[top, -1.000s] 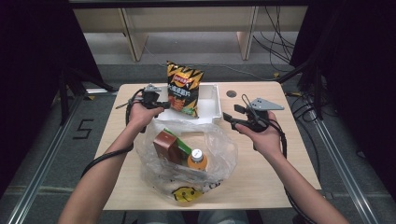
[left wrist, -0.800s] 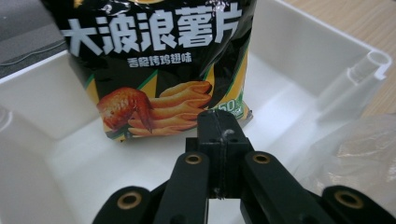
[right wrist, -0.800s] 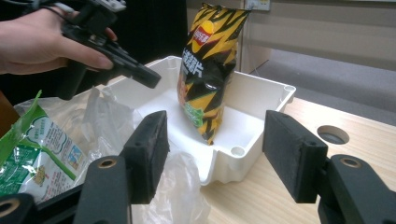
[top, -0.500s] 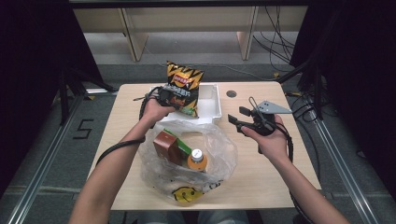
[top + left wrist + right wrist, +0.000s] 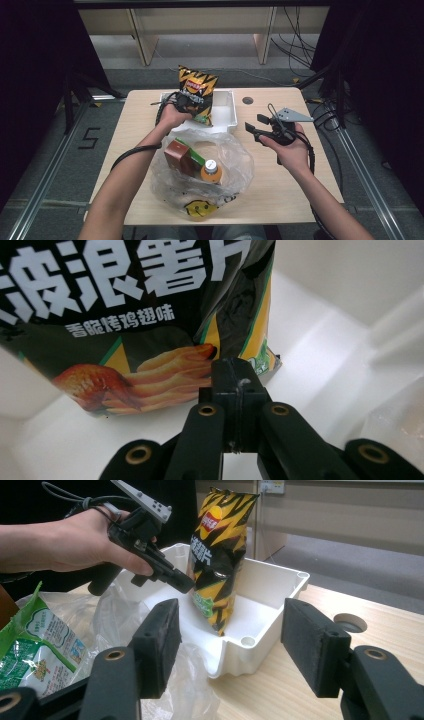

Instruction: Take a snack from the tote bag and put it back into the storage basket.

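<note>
Chip bag upright in white bin at surface's far edge, long axis vertical. Left hand-held gripper level, clamped on bag's edge; right hand-held gripper wide, w/ nothing between.

The work surface is a light wooden table with rounded corners and a round cable hole near its far edge, right of centre. A white rectangular plastic tray sits directly on the table at the middle of the far edge, and a clear plastic bag printed with a yellow smiley face lies on the table just in front of it, its edge touching the tray's near wall. The remaining tabletop on both sides is bare wood.
</note>
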`<state>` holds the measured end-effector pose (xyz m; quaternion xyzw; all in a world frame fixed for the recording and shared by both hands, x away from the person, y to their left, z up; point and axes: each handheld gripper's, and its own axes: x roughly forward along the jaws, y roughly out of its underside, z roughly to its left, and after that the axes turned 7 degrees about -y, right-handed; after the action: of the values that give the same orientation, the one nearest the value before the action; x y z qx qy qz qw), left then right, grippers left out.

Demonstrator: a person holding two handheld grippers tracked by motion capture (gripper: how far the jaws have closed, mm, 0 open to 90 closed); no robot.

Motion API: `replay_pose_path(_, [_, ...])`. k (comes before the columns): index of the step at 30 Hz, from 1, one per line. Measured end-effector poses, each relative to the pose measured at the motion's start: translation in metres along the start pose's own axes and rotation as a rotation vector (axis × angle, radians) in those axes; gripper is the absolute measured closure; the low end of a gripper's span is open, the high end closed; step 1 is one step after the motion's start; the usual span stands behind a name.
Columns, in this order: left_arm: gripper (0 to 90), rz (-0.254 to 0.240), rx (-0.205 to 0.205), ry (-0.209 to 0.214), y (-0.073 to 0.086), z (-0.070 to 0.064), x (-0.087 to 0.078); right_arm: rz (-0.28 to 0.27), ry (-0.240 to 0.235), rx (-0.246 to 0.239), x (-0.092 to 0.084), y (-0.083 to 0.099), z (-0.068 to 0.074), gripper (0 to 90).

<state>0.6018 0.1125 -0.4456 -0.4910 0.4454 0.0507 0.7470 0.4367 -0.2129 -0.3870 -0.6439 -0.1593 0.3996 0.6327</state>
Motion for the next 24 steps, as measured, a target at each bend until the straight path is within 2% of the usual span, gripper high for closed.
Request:
replay_pose_path(1, [89.4,0.0,-0.001,0.002,0.0,0.0,0.001,-0.007,-0.005,0.013,0.001,0.001,0.0,41.2])
replay_pose_path(7, [89.4,0.007,-0.009,-0.008,-0.002,0.0,0.005,-0.012,0.011,0.005,0.0,0.001,0.0,41.2])
replay_pose_path(8, [89.4,0.007,-0.009,-0.006,-0.003,0.0,0.006,-0.009,0.007,-0.01,0.0,0.0,-0.001,41.2])
replay_pose_path(10, [89.4,0.005,-0.005,-0.012,-0.004,-0.001,0.006,-0.007,-0.01,0.004,0.0,0.001,-0.001,41.3])
replay_pose_path(11, [89.4,0.01,-0.002,-0.002,-0.005,0.0,0.006,-0.019,0.008,-0.023,0.0,0.001,-0.003,41.2])
replay_pose_path(12, [89.4,0.0,-0.006,-0.014,-0.006,-0.001,0.007,-0.017,-0.002,-0.014,0.001,0.001,-0.002,41.3])
replay_pose_path(14, [89.4,-0.001,-0.005,-0.013,-0.006,-0.002,0.007,-0.016,-0.003,-0.013,0.001,0.001,-0.003,41.2])
replay_pose_path(15, [89.4,0.003,-0.003,-0.011,-0.007,-0.002,0.008,0.003,-0.001,0.01,0.0,0.001,-0.001,41.2])
replay_pose_path(18, [89.4,0.007,0.002,-0.01,-0.008,-0.002,0.009,0.004,0.005,0.009,0.0,0.002,-0.002,41.2])
replay_pose_path(19, [89.4,0.005,0.003,-0.015,-0.009,-0.002,0.01,-0.005,0.009,-0.014,0.0,0.002,-0.004,41.2])
replay_pose_path(21, [89.4,0.001,0.006,-0.02,-0.01,-0.003,0.011,-0.014,0.016,-0.017,0.0,0.002,-0.004,41.2])
replay_pose_path(24, [89.4,-0.002,0.006,-0.02,-0.011,-0.004,0.012,-0.009,0.009,-0.004,0.0,0.002,-0.003,41.2])
